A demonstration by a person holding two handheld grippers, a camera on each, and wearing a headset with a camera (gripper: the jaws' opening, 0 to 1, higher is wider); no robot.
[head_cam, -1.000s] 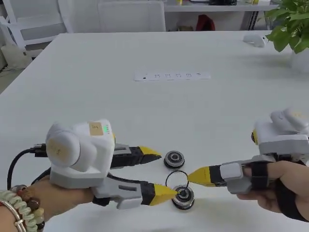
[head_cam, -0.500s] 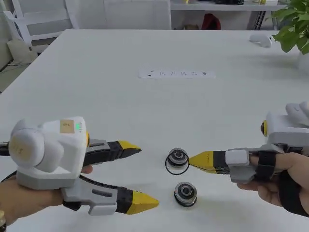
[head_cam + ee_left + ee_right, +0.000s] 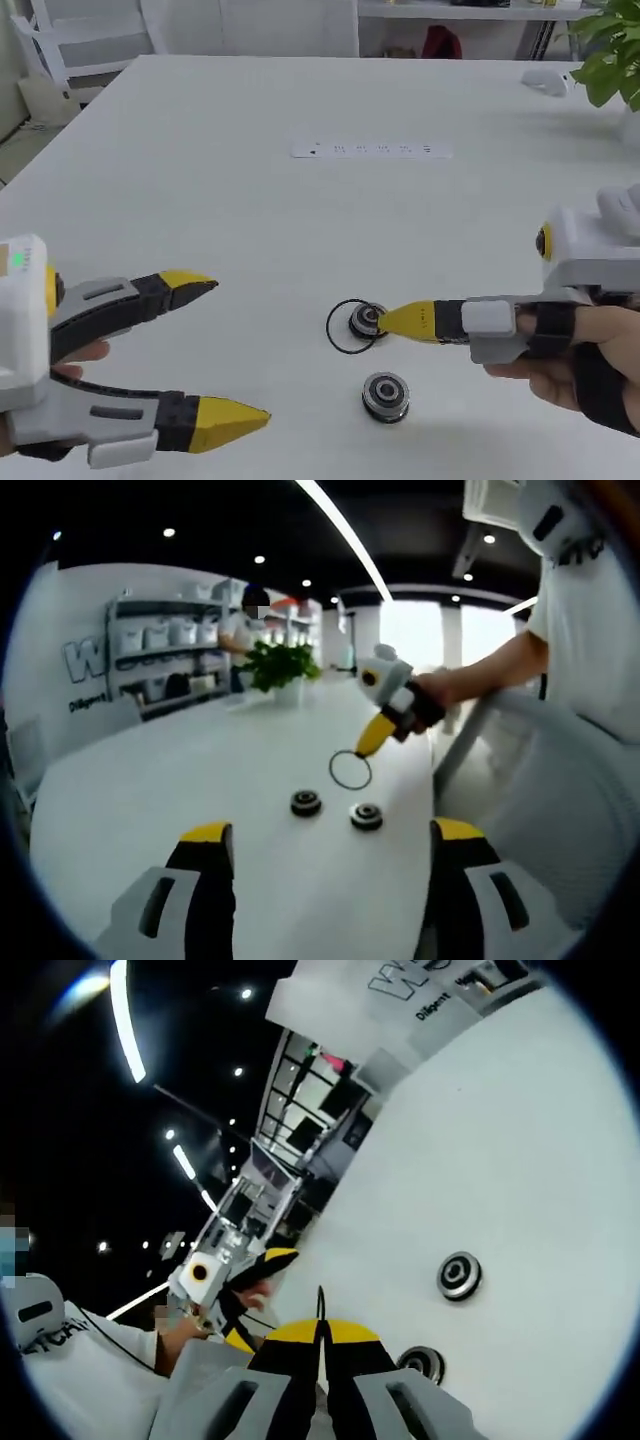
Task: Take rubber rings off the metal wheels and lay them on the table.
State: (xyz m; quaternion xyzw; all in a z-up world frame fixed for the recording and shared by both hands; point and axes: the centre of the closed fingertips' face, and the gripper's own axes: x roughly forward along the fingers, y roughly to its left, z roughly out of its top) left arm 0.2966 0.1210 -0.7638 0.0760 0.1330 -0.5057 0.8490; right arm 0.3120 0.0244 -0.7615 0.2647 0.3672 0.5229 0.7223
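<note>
Two small metal wheels lie on the white table [image 3: 250,190]: a far one [image 3: 366,318] and a near one [image 3: 385,393]. My right gripper [image 3: 385,320] is shut on a thin black rubber ring [image 3: 336,330], which hangs at its yellow tip and overlaps the far wheel in the head view. The left gripper view shows that ring [image 3: 350,770] held in the air above both wheels [image 3: 306,803] [image 3: 366,816]. My left gripper [image 3: 228,350] stands open at the lower left, apart from the wheels. In the right gripper view the ring [image 3: 320,1305] is edge-on between the shut jaws.
A white power strip [image 3: 370,150] lies further back at the table's middle. A green plant [image 3: 612,55] and a small white object [image 3: 545,82] stand at the far right. White chairs line the far edge.
The right gripper has carried the ring off the near wheel, up and back over the far wheel. The left gripper has drawn back to the left, away from the near wheel.
</note>
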